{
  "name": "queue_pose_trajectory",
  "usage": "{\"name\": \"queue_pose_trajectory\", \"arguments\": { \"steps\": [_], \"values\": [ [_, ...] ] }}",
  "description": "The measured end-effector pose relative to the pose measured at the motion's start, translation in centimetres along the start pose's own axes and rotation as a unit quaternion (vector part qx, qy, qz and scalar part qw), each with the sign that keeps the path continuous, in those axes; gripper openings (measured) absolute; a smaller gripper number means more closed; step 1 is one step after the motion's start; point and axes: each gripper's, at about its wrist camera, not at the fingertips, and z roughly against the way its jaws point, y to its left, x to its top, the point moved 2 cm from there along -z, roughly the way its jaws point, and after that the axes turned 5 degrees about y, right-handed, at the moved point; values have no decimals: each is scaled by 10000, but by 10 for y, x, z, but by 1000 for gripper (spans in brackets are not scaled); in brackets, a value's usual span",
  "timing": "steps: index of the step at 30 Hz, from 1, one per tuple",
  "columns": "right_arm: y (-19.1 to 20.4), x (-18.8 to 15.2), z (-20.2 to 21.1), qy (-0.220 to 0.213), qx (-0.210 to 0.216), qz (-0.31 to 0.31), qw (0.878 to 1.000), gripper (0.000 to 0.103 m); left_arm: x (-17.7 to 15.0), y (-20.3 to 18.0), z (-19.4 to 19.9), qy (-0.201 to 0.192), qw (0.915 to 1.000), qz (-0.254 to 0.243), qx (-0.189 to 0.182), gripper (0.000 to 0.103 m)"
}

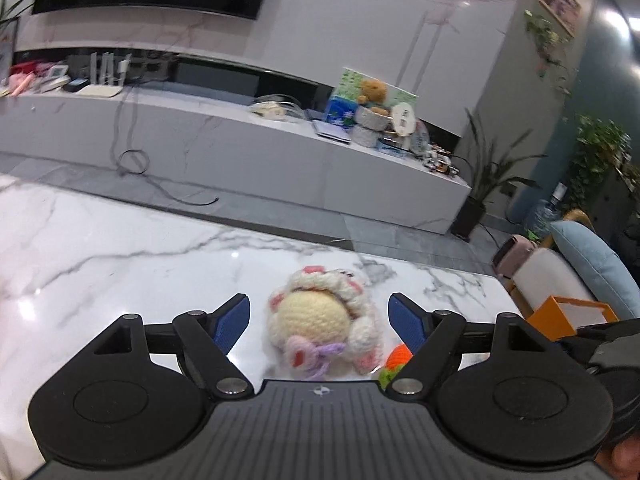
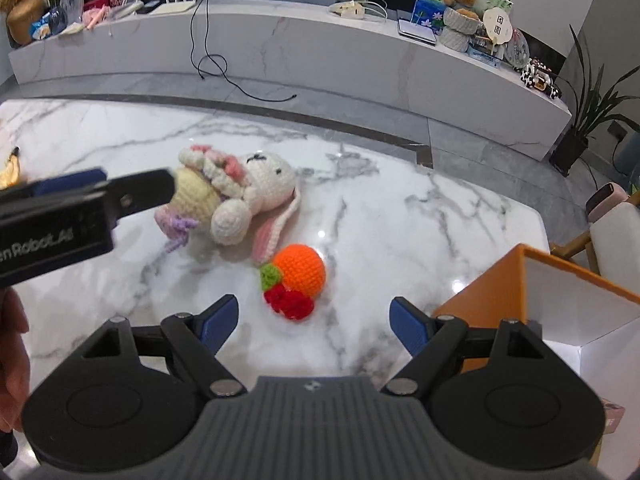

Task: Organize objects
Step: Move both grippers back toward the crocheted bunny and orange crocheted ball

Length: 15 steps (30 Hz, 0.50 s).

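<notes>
A crocheted white bunny (image 1: 320,320) (image 2: 256,196) with pink ears and a purple bow lies on the marble table (image 1: 120,248) (image 2: 400,208). My left gripper (image 1: 319,316) is open, its blue pads either side of the bunny, apart from it. It also shows in the right wrist view (image 2: 136,190), at the bunny's left side. A crocheted orange fruit (image 2: 302,270) (image 1: 398,354) with a green leaf and red berries lies just right of the bunny. My right gripper (image 2: 314,318) is open and empty, just short of the fruit.
An orange box (image 2: 560,308) (image 1: 572,314) with a white inside stands at the table's right edge. A yellow object (image 2: 10,170) lies at the far left. Beyond the table are a floor strip, a cluttered TV bench (image 2: 320,48), potted plants and a chair.
</notes>
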Motion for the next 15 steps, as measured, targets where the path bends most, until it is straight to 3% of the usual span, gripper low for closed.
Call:
{"name": "queue_pose_trajectory", "arguments": {
  "steps": [5, 15],
  "values": [
    [6, 1, -13, 94, -75, -42, 9999, 83, 5, -11, -11, -34, 9990, -451, -26, 90],
    [16, 10, -40, 100, -205, -207, 9995, 82, -6, -5, -31, 292, 9989, -368, 6, 90]
  ]
}}
